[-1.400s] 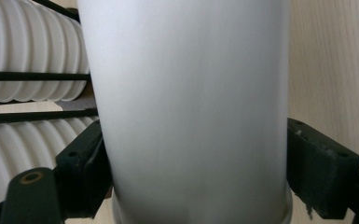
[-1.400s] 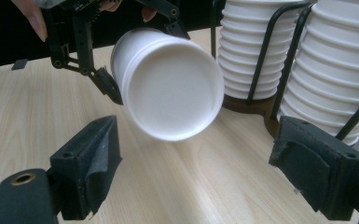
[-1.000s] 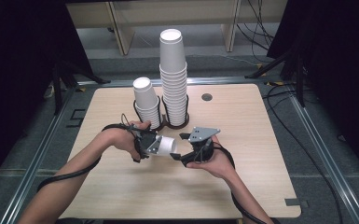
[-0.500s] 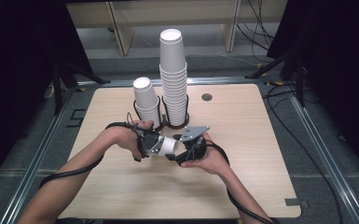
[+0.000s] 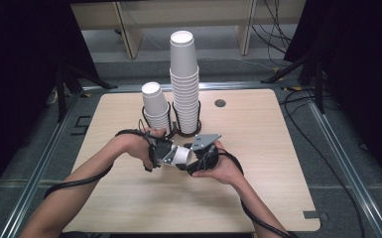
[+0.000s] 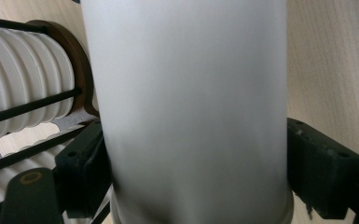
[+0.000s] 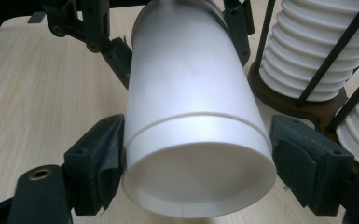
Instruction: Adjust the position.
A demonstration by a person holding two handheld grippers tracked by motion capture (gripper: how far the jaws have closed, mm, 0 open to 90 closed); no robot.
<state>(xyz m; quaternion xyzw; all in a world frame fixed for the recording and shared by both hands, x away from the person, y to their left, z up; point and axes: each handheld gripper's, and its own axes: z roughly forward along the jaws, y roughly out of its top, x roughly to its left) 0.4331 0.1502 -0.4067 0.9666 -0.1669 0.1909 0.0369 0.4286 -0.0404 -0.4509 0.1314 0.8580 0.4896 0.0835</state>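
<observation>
A white paper cup (image 5: 181, 155) lies on its side in the air over the middle of the wooden table (image 5: 278, 163), held between both grippers. My left gripper (image 5: 162, 151) is shut on the cup (image 6: 191, 107), one black pad (image 6: 81, 168) against each side. My right gripper (image 5: 194, 159) comes from the opposite side and is shut on the cup's wide near end (image 7: 198, 186), where a step line runs around the wall. The left gripper (image 7: 98, 28) grips the far end in the right gripper view.
Just behind the hands, a black wire holder (image 5: 178, 131) carries a tall stack of white cups (image 5: 184, 84) and a short stack (image 5: 155, 106). These ribbed stacks (image 7: 317, 51) stand close beside the held cup. A round hole (image 5: 220, 103) marks the far table.
My right gripper has moved left toward the left gripper and now sits around the cup's end. The left hand and the cup have barely shifted.
</observation>
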